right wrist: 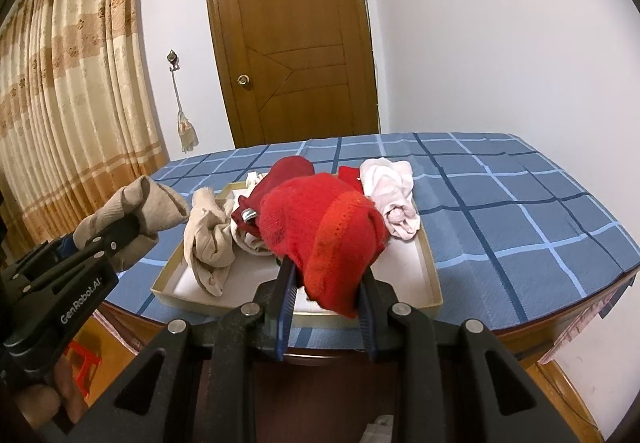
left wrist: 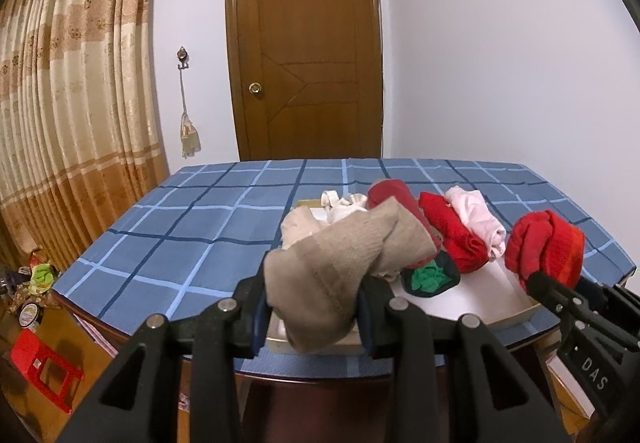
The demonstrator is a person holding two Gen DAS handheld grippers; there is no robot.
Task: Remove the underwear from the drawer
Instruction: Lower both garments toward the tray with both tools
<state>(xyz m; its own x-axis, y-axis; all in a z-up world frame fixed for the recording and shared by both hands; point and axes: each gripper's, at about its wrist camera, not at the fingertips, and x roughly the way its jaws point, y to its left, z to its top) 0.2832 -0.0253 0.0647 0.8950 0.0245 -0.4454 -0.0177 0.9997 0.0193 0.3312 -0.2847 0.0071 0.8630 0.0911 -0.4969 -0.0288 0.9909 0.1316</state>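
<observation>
Beige underwear (left wrist: 320, 275) fills the left tool's (left wrist: 312, 307) grip; right tool (right wrist: 326, 295) clamps red underwear (right wrist: 332, 239).

I see the surface (right wrist: 520, 203) draped in a blue plaid cloth (left wrist: 180, 227). Directly on it sits a shallow white drawer tray (right wrist: 434, 283), near the front edge, with bundled garments piled inside it.

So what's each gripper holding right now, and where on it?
The left gripper pinches a beige garment by its bunched lower end; the right gripper clamps a red garment at its lower edge.
</observation>
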